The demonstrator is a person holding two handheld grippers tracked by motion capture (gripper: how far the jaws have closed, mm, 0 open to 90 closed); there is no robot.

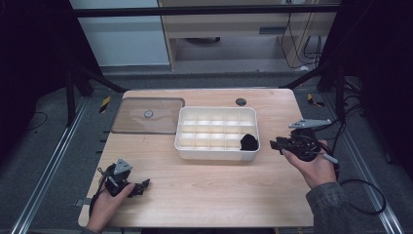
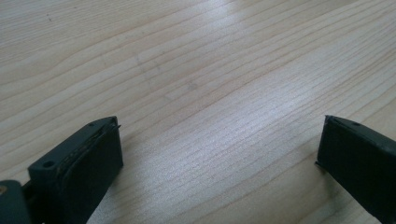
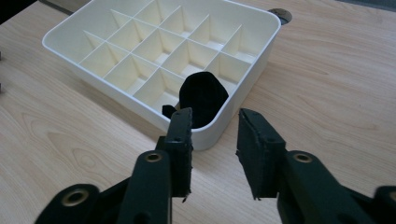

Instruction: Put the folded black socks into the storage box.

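Note:
A white divided tray stands at the middle of the wooden table. A black cloth-like lump fills its near right compartment. My right gripper, held in a hand at the table's right, points toward that corner. In the right gripper view its jaws stand apart with nothing between them, the right gripper just short of the tray wall and the black lump. My left gripper rests near the front left edge. The left gripper is wide open over bare wood.
A clear flat lid with a small knob lies at the back left, beside the tray. A round cable hole sits behind the tray. Cables trail off the table's right edge. Metal rails run along both sides of the table.

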